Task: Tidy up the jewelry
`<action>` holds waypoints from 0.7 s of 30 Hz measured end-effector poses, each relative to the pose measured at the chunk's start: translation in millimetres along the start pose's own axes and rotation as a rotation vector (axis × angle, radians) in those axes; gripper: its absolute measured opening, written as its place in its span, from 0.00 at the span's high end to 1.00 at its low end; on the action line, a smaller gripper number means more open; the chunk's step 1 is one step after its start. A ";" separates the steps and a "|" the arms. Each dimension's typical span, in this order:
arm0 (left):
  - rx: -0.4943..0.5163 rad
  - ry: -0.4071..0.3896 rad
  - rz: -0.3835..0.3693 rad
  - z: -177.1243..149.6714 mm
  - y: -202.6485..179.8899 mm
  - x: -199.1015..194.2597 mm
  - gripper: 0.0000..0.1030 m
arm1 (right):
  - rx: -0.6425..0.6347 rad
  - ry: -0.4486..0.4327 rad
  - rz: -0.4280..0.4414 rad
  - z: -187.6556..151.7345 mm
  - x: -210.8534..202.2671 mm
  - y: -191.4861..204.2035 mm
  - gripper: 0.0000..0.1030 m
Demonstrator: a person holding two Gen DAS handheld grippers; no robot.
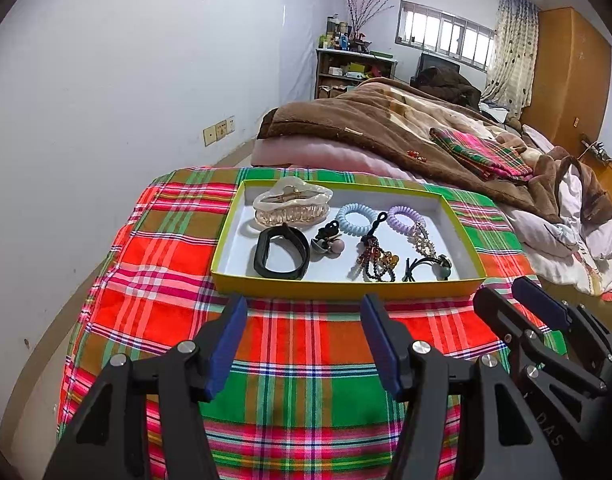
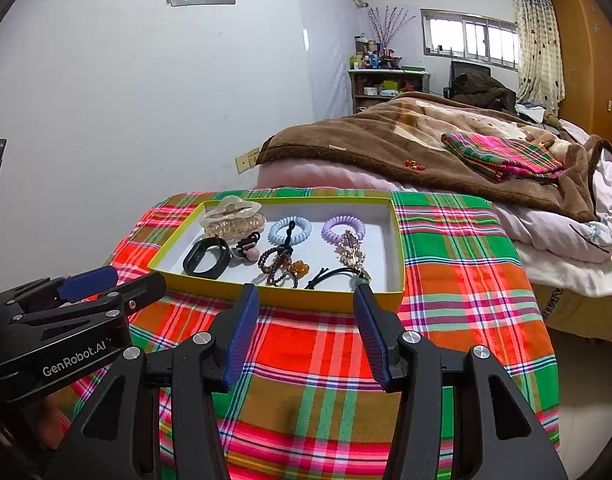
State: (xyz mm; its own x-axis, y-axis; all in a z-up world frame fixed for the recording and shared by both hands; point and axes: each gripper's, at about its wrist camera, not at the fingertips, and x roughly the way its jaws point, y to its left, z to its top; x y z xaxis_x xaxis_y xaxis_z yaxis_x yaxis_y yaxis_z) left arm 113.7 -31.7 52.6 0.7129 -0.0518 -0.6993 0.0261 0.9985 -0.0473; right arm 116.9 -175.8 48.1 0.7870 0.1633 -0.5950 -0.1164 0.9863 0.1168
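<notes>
A yellow-rimmed box lid [image 1: 346, 290] [image 2: 282, 300] sits on a plaid cloth and holds the jewelry: a cream claw clip [image 1: 292, 204] [image 2: 232, 218], a black band [image 1: 282, 252] [image 2: 206, 260], a blue coil tie [image 1: 356, 218] [image 2: 290, 231], a purple coil tie [image 1: 406, 218] [image 2: 343, 227], a brown bead bracelet [image 1: 376, 262] [image 2: 280, 266] and a black hair tie [image 1: 426, 268] [image 2: 334, 274]. My left gripper [image 1: 304, 308] [image 2: 114, 280] is open and empty before the box's front rim. My right gripper [image 2: 306, 300] [image 1: 502, 292] is open and empty, to its right.
The plaid cloth [image 1: 298, 360] [image 2: 446, 280] covers a small table with edges at left and right. A bed with a brown blanket [image 1: 386, 120] [image 2: 386, 136] and a folded plaid cloth [image 1: 482, 152] [image 2: 502, 156] lies behind. A white wall stands to the left.
</notes>
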 end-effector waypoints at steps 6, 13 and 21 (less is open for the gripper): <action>0.002 0.005 0.002 -1.1 -0.5 -0.1 0.41 | 0.000 0.000 0.000 -0.2 -0.2 0.6 0.52; -0.003 0.005 0.012 -1.6 1.9 -0.6 0.41 | -0.003 0.002 0.001 -0.5 -0.3 1.4 0.52; -0.001 0.018 0.016 -3.4 1.6 0.9 0.41 | -0.002 0.003 0.001 -0.6 -0.2 2.1 0.52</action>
State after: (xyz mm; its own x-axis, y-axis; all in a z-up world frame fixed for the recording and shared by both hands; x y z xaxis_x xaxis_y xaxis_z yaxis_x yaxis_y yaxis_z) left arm 112.1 -30.2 49.5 0.7003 -0.0365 -0.7129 0.0142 0.9992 -0.0372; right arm 116.2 -173.7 47.9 0.7850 0.1648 -0.5972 -0.1189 0.9861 0.1157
